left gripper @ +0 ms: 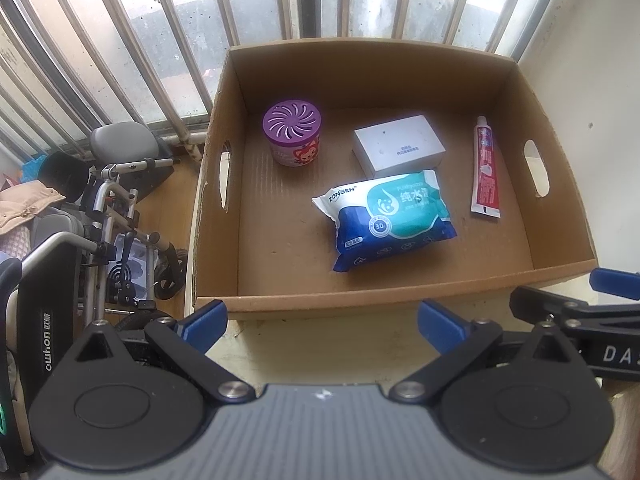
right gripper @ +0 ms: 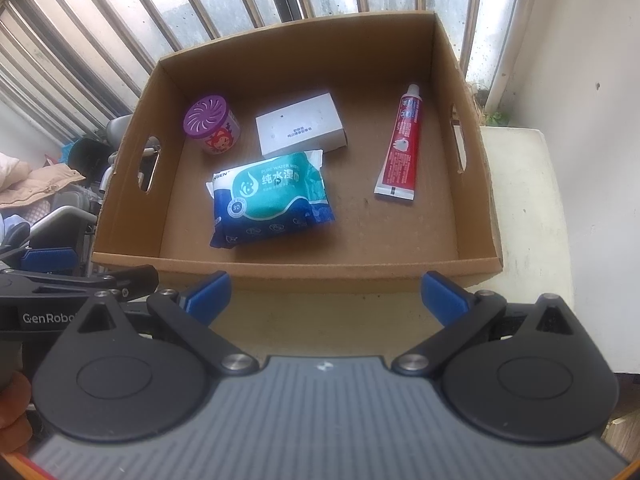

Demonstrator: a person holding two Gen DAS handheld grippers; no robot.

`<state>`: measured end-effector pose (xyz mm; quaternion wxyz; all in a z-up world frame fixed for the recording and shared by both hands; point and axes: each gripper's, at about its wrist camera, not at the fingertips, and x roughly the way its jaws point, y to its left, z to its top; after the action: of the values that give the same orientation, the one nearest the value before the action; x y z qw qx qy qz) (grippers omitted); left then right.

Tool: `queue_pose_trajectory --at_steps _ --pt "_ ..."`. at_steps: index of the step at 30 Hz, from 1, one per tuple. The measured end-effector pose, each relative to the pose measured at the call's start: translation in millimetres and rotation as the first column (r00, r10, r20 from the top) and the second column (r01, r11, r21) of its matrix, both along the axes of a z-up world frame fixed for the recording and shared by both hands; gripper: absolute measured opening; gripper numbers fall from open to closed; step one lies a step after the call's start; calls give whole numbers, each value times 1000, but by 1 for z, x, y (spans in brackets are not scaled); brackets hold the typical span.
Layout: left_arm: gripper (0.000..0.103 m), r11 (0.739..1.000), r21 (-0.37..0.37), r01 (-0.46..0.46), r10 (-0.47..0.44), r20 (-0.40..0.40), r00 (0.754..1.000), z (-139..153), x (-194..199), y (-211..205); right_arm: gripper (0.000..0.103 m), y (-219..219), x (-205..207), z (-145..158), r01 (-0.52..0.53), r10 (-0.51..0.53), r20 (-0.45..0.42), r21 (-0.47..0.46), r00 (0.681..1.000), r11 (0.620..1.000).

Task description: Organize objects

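We're looking down into a cardboard box (left gripper: pixel 520 272) w/ four items already lying on its floor: a purple-lidded air freshener (left gripper: pixel 293 136) at the back left, a white carton (left gripper: pixel 398 147) beside it, a wet wipes pack (left gripper: pixel 390 220) touching the carton's front edge, and a toothpaste tube (left gripper: pixel 486 168) well apart near the right wall. We're judging the task as mostly or fully done, since nothing loose is showing on the pale bench (right gripper: pixel 520 208) outside the box; whether more items are waiting out of frame, we can't tell. The left gripper (left gripper: pixel 322 326) is hovering just short of the near wall, fingers (left gripper: pixel 204 324) spread wide, holding nothing. The right gripper (right gripper: pixel 326 300) is likewise hovering, fingers (right gripper: pixel 444 298) wide apart, touching nothing.
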<state>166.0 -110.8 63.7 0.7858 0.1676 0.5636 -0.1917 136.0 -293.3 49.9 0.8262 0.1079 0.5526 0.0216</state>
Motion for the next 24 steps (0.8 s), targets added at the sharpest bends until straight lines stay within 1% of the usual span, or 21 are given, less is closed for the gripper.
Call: queue_pose_trajectory --at_steps 24 --pt "101 1000 10 8 -8 1 1000 -1 -9 -1 102 -5 -9 -3 6 -6 -4 3 1000 1000"
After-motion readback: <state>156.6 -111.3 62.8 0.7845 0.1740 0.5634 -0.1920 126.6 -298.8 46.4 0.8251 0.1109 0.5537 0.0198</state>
